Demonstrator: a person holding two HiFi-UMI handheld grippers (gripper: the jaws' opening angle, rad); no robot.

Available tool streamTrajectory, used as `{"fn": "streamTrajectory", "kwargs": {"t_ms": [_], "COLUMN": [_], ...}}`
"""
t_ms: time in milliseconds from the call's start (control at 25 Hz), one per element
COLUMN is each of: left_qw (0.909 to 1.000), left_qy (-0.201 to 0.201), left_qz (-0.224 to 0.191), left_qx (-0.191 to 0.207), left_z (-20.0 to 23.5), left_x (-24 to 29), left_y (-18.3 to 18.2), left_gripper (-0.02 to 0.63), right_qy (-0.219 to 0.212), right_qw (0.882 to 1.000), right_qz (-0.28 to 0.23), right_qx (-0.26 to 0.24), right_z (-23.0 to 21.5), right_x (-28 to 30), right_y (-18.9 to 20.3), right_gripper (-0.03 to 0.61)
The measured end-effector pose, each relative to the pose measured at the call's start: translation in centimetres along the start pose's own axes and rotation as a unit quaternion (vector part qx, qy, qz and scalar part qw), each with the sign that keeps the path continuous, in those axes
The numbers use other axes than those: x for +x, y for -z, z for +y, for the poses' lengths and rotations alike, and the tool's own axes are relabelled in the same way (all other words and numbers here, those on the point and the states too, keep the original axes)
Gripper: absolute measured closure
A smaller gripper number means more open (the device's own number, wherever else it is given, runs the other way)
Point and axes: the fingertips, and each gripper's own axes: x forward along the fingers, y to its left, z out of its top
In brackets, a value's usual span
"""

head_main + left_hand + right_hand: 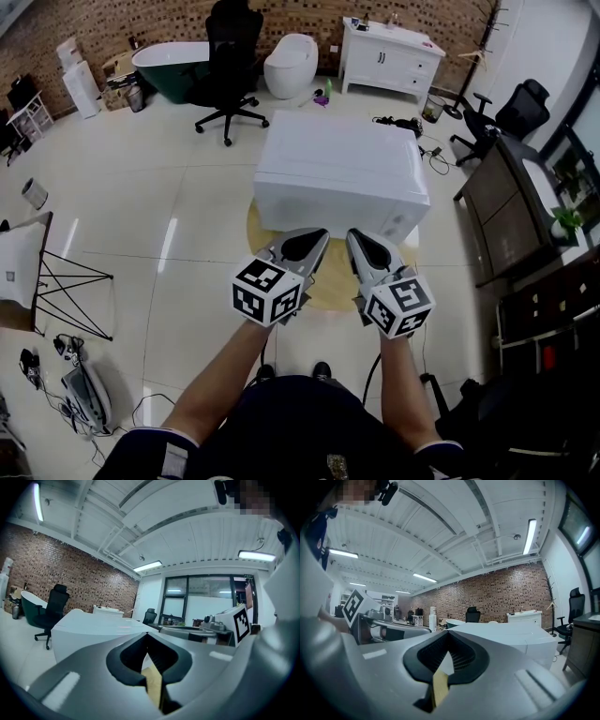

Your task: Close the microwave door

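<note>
A white microwave (342,169) stands on a round wooden table (328,281), seen from above; its front face is hidden from the head view, so I cannot tell how its door stands. My left gripper (317,236) and right gripper (354,236) hover side by side just short of its near edge, touching nothing. Both are shut, jaws meeting at the tips with nothing between them. In the left gripper view the microwave (93,627) lies beyond the shut left gripper (147,635). In the right gripper view the microwave (511,632) shows past the right gripper (447,633).
A black office chair (230,70), a green bathtub (169,66) and a white cabinet (389,56) stand at the back. A dark desk (506,206) and a second chair (511,112) are to the right, and a folding stand (56,281) is at the left.
</note>
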Motion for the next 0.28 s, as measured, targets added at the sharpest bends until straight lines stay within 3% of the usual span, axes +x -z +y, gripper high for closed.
{"fn": "streamTrajectory", "kwargs": {"t_ms": [280], "left_qw": [1.0000], "left_qy": [0.002], "left_qz": [0.001], "left_qx": [0.000], "left_z": [0.14], "left_x": [0.01], "left_y": [-0.06], "left_gripper": [0.601], "right_qy": [0.002], "right_qw": [1.000], "right_qz": [0.002], "right_qx": [0.001], "right_z": [0.08], "right_x": [0.23], "right_y": [0.06], "right_gripper": [0.578]}}
